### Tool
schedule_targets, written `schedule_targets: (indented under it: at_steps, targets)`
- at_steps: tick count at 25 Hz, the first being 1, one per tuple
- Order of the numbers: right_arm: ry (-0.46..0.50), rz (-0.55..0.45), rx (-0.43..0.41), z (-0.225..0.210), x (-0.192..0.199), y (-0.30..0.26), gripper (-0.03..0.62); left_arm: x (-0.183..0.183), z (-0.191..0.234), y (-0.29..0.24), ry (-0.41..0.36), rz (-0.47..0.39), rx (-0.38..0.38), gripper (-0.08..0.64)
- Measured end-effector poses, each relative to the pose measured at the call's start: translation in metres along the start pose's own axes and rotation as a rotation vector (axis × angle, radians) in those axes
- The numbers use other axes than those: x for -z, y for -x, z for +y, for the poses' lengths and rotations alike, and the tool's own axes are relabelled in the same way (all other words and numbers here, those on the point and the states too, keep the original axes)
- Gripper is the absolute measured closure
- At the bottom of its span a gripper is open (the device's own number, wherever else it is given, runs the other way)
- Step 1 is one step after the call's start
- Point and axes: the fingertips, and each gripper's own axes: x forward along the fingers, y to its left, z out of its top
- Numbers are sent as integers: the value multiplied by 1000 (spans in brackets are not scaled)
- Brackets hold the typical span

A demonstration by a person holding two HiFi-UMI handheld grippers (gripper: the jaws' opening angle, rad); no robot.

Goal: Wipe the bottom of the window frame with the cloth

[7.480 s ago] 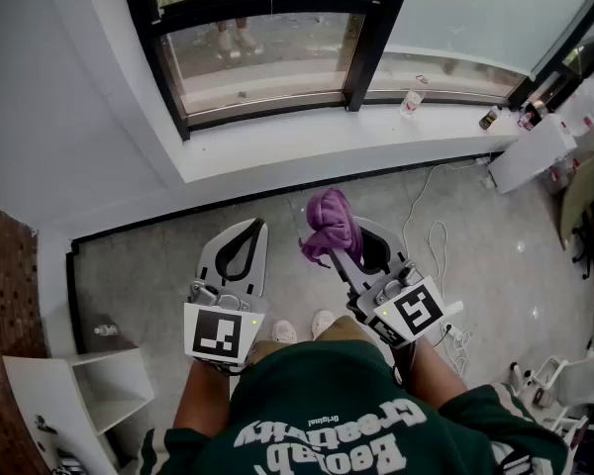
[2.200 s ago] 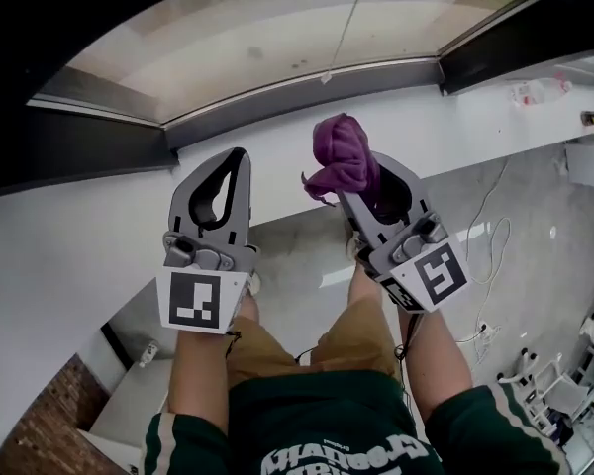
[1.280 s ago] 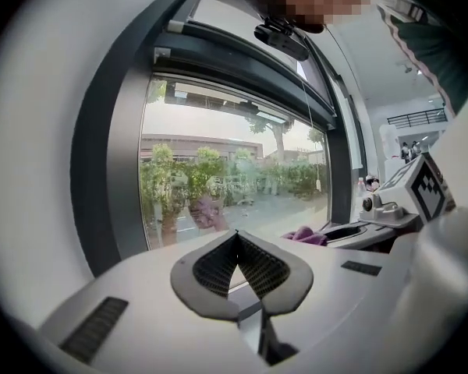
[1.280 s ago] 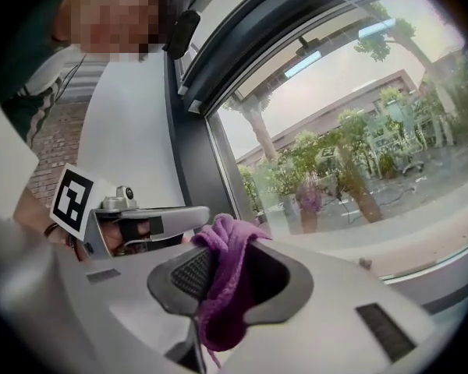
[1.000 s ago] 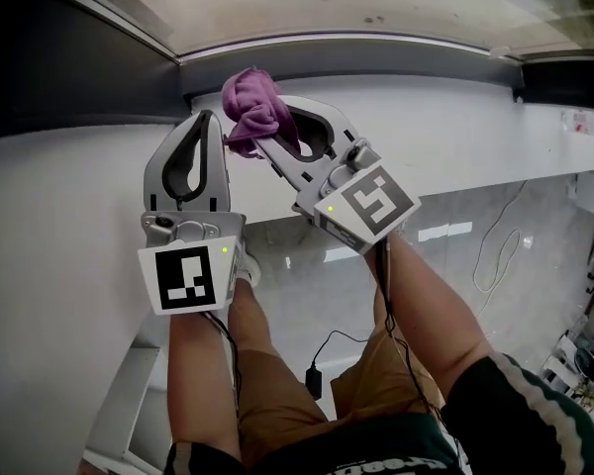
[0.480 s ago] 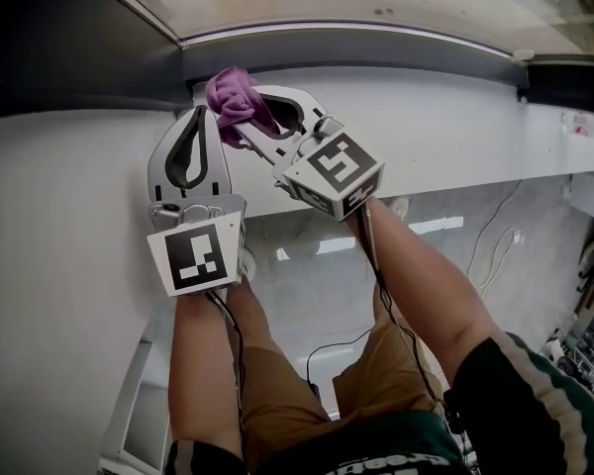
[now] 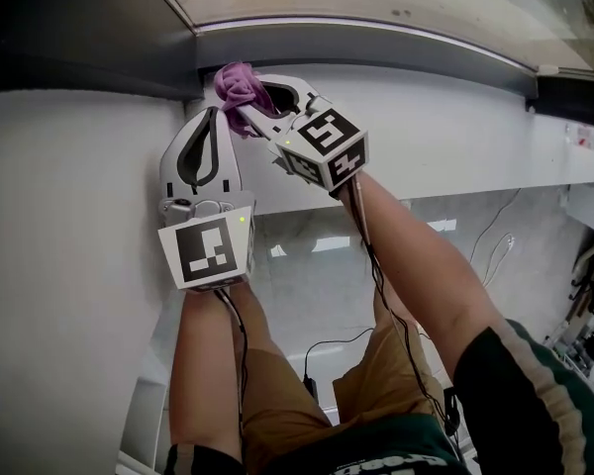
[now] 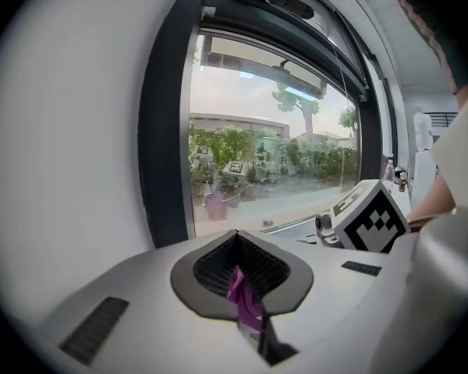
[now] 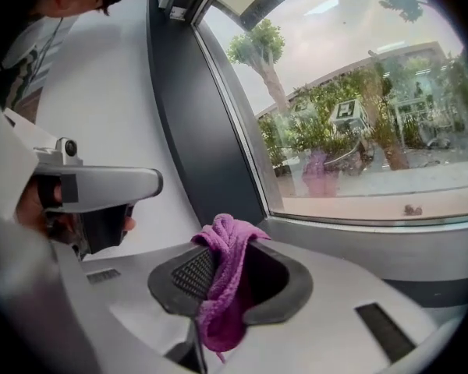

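A purple cloth point(image 7: 236, 81) is bunched at the tip of my right gripper point(image 7: 242, 93), which is shut on it. It sits at the left end of the grey bottom rail of the window frame point(image 7: 376, 46), above the white sill point(image 7: 445, 137). In the right gripper view the cloth point(image 9: 226, 275) drapes over the shut jaws, close to the rail point(image 9: 374, 248). My left gripper point(image 7: 214, 115) is shut just below and left of the cloth. A thin purple sliver point(image 8: 246, 306) shows in its seam.
A dark vertical frame post point(image 7: 69, 28) stands at the left, also in the right gripper view point(image 9: 207, 139). Below are the person's legs and a black cable point(image 7: 322, 349) on the pale floor. Small bottles point(image 8: 396, 176) stand far along the sill.
My right gripper has carried the cloth up and left from over the sill into the frame's left corner, crossing above the left gripper's tip. The left gripper stays shut.
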Motion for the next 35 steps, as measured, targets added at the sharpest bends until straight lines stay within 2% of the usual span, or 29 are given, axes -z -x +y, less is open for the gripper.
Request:
schedule_targets:
  at_steps: [4, 12, 16, 22, 28, 35]
  targets:
    - [-12, 54, -16, -6, 17, -17, 489, 5, 15, 0, 42, 12, -33, 551]
    - [9, 153, -28, -7, 37, -45, 491, 14, 4, 2, 34, 20, 16, 551]
    - [26, 191, 6, -14, 45, -43, 492, 17, 0, -1, 16, 40, 48, 551]
    - [33, 203, 28, -25, 43, -28, 492, 20, -5, -6, 2, 78, 41, 551]
    - [34, 214, 54, -40, 46, -6, 492, 14, -21, -14, -12, 79, 61, 551]
    - [22, 203, 111, -65, 57, 33, 492, 7, -62, -23, -52, 69, 103, 551]
